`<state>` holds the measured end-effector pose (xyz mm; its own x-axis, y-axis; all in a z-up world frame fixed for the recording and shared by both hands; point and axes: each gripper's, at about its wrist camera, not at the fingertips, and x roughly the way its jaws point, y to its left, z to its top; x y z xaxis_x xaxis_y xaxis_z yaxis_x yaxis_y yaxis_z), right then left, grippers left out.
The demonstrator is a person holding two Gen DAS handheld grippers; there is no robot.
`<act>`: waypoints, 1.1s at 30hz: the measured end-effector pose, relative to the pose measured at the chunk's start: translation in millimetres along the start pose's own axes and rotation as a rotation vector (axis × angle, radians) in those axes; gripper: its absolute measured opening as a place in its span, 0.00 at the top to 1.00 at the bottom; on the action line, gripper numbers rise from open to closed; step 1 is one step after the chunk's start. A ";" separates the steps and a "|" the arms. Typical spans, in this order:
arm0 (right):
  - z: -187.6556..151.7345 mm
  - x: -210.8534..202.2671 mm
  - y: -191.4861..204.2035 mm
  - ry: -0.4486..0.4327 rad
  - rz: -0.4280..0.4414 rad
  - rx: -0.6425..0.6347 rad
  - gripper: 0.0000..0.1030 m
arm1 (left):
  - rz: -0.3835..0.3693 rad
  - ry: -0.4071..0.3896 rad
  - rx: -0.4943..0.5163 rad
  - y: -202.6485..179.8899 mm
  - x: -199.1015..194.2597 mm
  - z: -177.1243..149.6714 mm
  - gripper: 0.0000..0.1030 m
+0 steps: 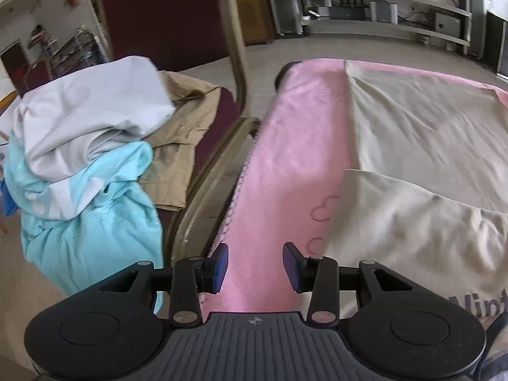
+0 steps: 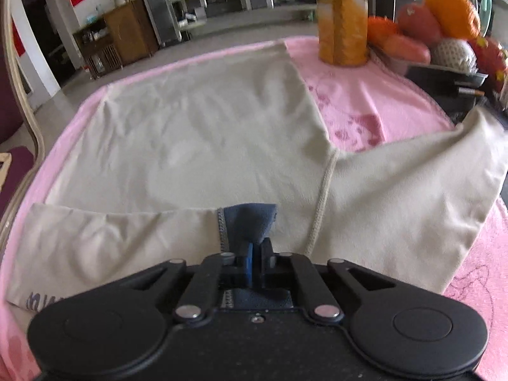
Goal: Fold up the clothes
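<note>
A beige hooded garment (image 2: 190, 133) lies spread on a pink blanket (image 2: 365, 111), with one sleeve folded across its near edge and the other reaching right. My right gripper (image 2: 257, 254) is shut on the blue neck lining (image 2: 250, 219) at the garment's near edge, beside a beige drawstring (image 2: 322, 197). In the left wrist view the same garment (image 1: 412, 133) covers the right half. My left gripper (image 1: 255, 263) stands open over the bare pink blanket (image 1: 285, 158) just left of the garment, with nothing between its fingers.
A chair with a tan frame (image 1: 238, 63) stands left of the table, holding a pile of grey, light blue and khaki clothes (image 1: 89, 146). At the table's far right stand a tall orange package (image 2: 343, 16) and a black basket of fruit (image 2: 444, 73).
</note>
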<state>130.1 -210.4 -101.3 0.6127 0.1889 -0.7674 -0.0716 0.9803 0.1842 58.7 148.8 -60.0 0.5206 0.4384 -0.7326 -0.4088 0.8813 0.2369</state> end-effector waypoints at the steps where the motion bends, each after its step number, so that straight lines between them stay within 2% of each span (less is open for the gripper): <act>1: -0.1 -7.9 0.0 -0.029 0.011 0.008 0.96 | 0.003 -0.002 0.001 0.8 -0.5 -0.6 0.61; 4: 1.5 -35.2 -1.3 -0.116 0.059 0.030 0.96 | 0.009 -0.013 0.008 2.4 -2.2 -2.0 0.61; 7: 3.4 -56.0 -6.4 -0.183 0.081 0.053 0.96 | -0.016 -0.007 -0.004 4.6 -2.0 -1.7 0.61; 11: 9.3 -61.6 -19.7 -0.211 0.027 0.096 0.96 | -0.036 0.012 -0.001 2.2 1.5 -1.7 0.61; 13: 12.0 -54.1 -25.7 -0.179 0.013 0.117 0.96 | -0.039 0.013 0.016 -1.8 1.5 -2.5 0.61; 17: 8.6 -25.6 -22.3 -0.056 -0.039 0.077 0.93 | -0.048 0.009 0.061 -11.2 0.5 -5.2 0.61; 18: 7.0 -19.9 -20.6 -0.025 -0.073 0.065 0.86 | -0.070 0.006 0.061 -11.6 -1.0 -5.5 0.63; 19: 5.4 -14.2 -18.9 0.006 -0.107 0.054 0.83 | -0.124 0.000 0.050 -10.0 -3.8 -5.6 0.66; 21: 4.8 -18.3 -17.7 -0.013 -0.127 0.044 0.83 | -0.231 -0.011 0.027 -6.9 -9.5 -5.8 0.67; 23: 6.0 -32.3 -20.0 -0.062 -0.043 0.056 0.83 | -0.354 -0.005 -0.008 -4.4 -11.8 -4.8 0.73; 24: 5.5 -35.5 -21.5 -0.062 0.025 0.069 0.83 | -0.409 0.007 -0.024 -4.2 -11.0 -4.2 0.73; 27: 0.7 -18.9 -29.7 0.060 0.205 0.167 0.87 | -0.486 0.069 -0.035 -10.3 -0.8 -4.7 0.76; 28: -1.1 -11.0 -31.8 0.104 0.237 0.196 0.88 | -0.469 0.096 -0.022 -11.4 2.9 -7.1 0.76; 30: -4.2 4.3 -34.8 0.161 0.207 0.215 0.88 | -0.434 0.151 0.004 -13.6 10.2 -12.1 0.77; 31: -4.9 8.4 -36.8 0.169 0.193 0.215 0.94 | -0.417 0.179 0.017 -14.6 13.9 -14.6 0.75; 33: -4.5 9.3 -43.3 0.181 0.175 0.226 0.97 | -0.380 0.229 0.041 -15.5 19.4 -19.6 0.74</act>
<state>135.3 -250.9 -119.2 0.4557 0.3805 -0.8047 0.0256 0.8981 0.4391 60.5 140.2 -90.4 0.4470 0.0358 -0.8938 -0.1878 0.9807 -0.0547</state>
